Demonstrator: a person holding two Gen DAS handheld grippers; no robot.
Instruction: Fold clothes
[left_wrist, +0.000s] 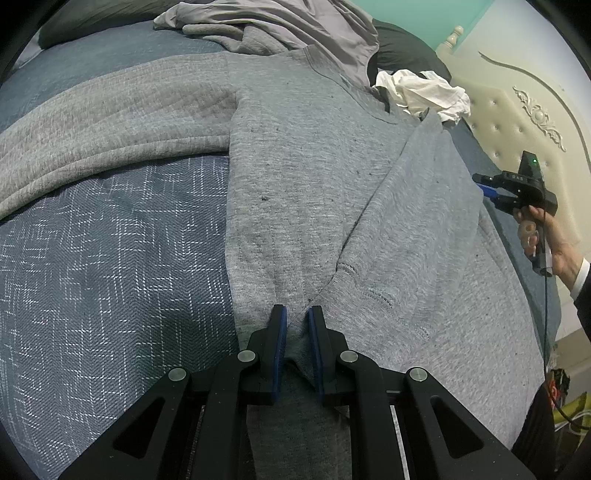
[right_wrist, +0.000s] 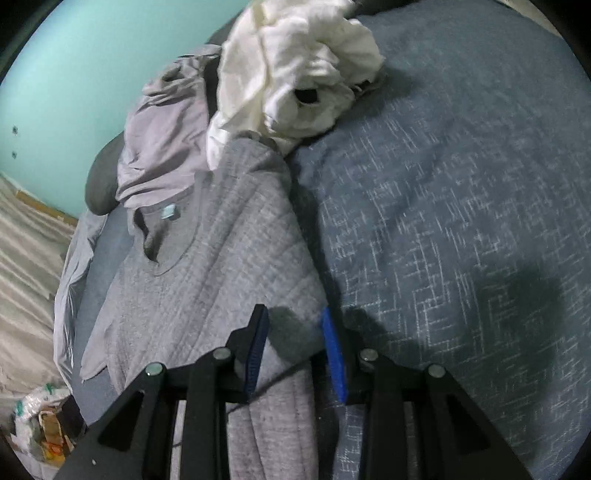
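Grey sweatshirt pinched in left tongs; right tongs spread above its sleeve.

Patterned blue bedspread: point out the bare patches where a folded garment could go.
Bare patterned blue bedspread lies right of the grey quilted sweatshirt, below the crumpled white cloth. Another patch lies beside its spread sleeve. The far end is crowded with piled clothes.

Heathered grey sweatshirt, blue bedspread with white crosshatch pattern, white crumpled garment, turquoise wall
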